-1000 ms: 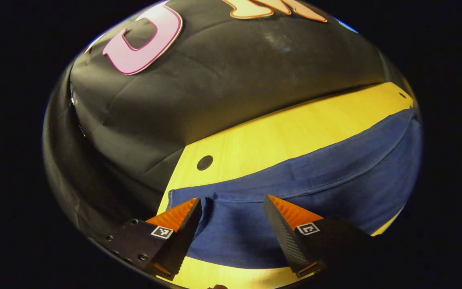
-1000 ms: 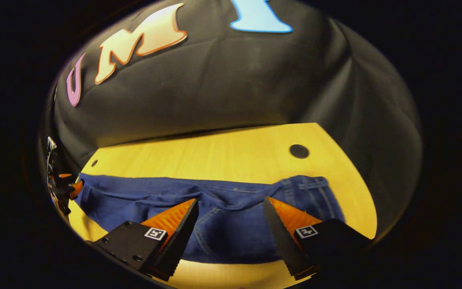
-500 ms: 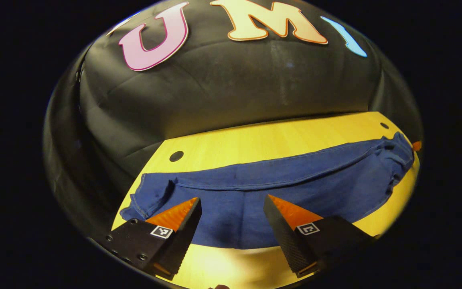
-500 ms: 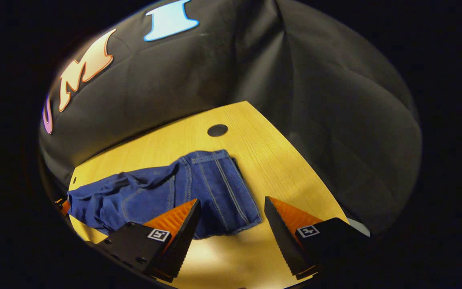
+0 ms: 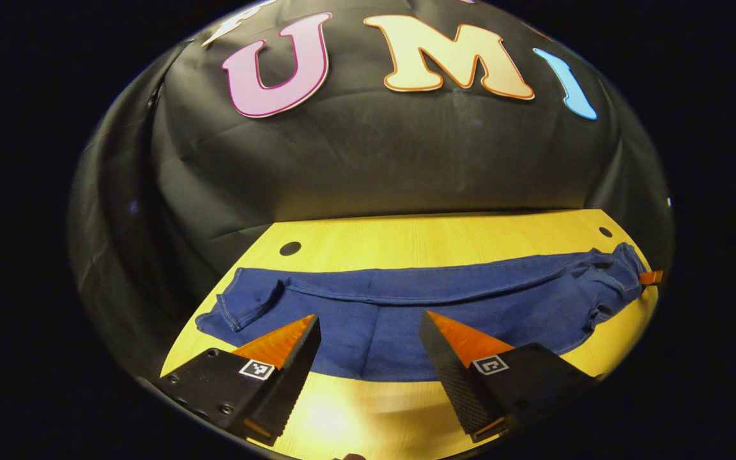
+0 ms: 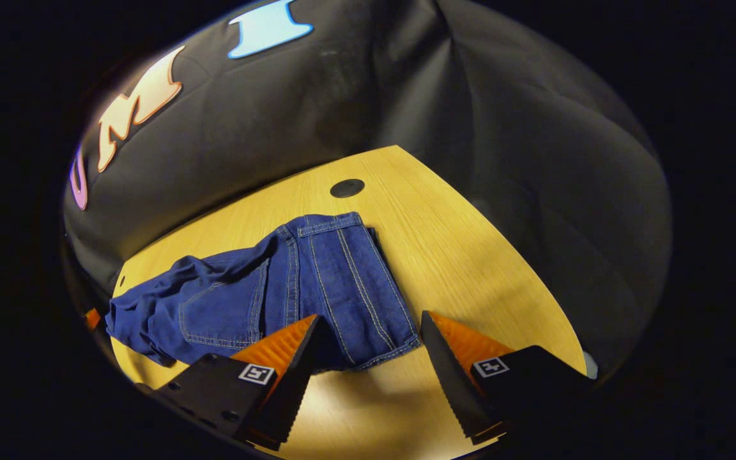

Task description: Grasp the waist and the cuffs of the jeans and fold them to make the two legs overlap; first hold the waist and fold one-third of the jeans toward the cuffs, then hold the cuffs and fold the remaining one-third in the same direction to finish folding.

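**A:** Start with what's nearest you. How are your fingers?

**B:** Your left gripper (image 5: pixel 370 322) has its fingers spread wide, nothing between them. They hang above the near edge of the jeans (image 5: pixel 406 306), not touching the cloth as far as the left gripper view shows. Your right gripper (image 6: pixel 368 322) is the same: fingers spread apart, holding nothing, poised over the near corner of the waist (image 6: pixel 336 268).

**A:** And the jeans themselves?

**B:** They lie on the counter (image 5: pixel 444 236), stretched across it from side to side. In the left gripper view the cuffs (image 5: pixel 246 303) sit at the left end, one hem turned up a little, and the legs run off to the right. In the right gripper view the waist lies flat in front of you, its stitched seams running away from you, and the cloth to its left is rumpled.

**A:** Anything farther out?

**B:** A round dark hole (image 6: pixel 347 188) in the counter just beyond the waist, another hole (image 5: pixel 290 248) beyond the cuffs, then the wall (image 5: pixel 368 160).
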`<move>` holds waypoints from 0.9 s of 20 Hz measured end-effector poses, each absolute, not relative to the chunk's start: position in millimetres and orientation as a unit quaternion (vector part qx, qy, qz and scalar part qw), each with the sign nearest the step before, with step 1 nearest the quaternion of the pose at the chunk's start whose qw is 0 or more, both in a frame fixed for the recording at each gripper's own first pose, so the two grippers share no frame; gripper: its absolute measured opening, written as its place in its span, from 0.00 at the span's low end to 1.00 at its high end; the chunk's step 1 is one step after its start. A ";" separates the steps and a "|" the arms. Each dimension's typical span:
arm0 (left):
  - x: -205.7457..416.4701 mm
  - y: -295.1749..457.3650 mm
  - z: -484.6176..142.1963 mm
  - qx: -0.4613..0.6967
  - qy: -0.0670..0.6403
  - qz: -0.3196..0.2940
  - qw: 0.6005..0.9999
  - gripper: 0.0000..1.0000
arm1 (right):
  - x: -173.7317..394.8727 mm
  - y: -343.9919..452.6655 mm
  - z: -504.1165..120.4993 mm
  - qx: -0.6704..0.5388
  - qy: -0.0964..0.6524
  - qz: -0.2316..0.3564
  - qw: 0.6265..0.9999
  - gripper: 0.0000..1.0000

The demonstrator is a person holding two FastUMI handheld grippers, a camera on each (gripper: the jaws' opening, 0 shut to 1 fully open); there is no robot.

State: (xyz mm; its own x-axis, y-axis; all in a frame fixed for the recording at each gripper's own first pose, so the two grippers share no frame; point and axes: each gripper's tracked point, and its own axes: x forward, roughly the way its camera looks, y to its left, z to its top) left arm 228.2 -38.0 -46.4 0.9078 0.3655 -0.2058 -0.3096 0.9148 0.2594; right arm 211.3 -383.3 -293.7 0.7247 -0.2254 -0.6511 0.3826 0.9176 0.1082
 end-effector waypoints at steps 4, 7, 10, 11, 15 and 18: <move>213.7 -41.9 -29.6 0.128 0.113 0.180 0.969 0.95 | 213.6 -376.2 -295.4 0.142 0.304 -0.175 0.926 0.58; 205.7 -54.1 -27.4 0.116 0.112 0.171 0.972 0.95 | 212.6 -371.2 -298.1 0.196 0.304 -0.186 0.913 0.29; 197.8 -61.6 -25.3 0.117 0.114 0.164 0.973 0.96 | 207.5 -366.8 -295.3 0.241 0.282 -0.193 0.908 0.21; 193.9 -64.5 -23.5 0.116 0.114 0.159 0.974 0.96 | 206.1 -365.1 -294.9 0.253 0.277 -0.194 0.907 0.21; 182.7 -73.6 -14.5 0.099 0.101 0.141 0.980 0.96 | 205.6 -365.7 -286.5 0.254 0.271 -0.198 0.907 0.02; 175.5 -69.8 -14.3 0.088 0.102 0.132 0.982 0.96 | 204.1 -371.4 -273.0 0.224 0.252 -0.221 0.915 0.05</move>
